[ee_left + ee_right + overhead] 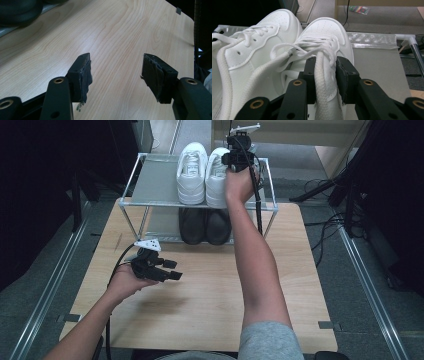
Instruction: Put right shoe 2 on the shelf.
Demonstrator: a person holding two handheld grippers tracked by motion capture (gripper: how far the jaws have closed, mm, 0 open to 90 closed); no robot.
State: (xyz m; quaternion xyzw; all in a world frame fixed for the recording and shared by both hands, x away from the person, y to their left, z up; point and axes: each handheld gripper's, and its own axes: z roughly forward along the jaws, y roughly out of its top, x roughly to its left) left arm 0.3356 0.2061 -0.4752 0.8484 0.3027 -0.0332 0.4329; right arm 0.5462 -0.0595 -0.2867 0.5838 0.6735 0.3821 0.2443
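Two white sneakers stand side by side on the top shelf of a metal shoe rack (pixel 150 185). My right gripper (pixel 239 151) is shut on the collar of the right white sneaker (pixel 217 175), its jaws pinching the padded rim and tongue (pixel 324 75). The left white sneaker (pixel 192 172) (pixel 254 50) sits untouched beside it. A pair of black shoes (pixel 205 226) rests on the lower shelf. My left gripper (pixel 170 270) (pixel 116 72) hovers open over the bare wooden table, nothing between its pads.
The wooden table (pixel 210 295) spreads out in front of the rack. The rack's left half of the top shelf (pixel 155 180) is bare grey fabric. Cables and dark stands lie on the floor at the right (pixel 325 210).
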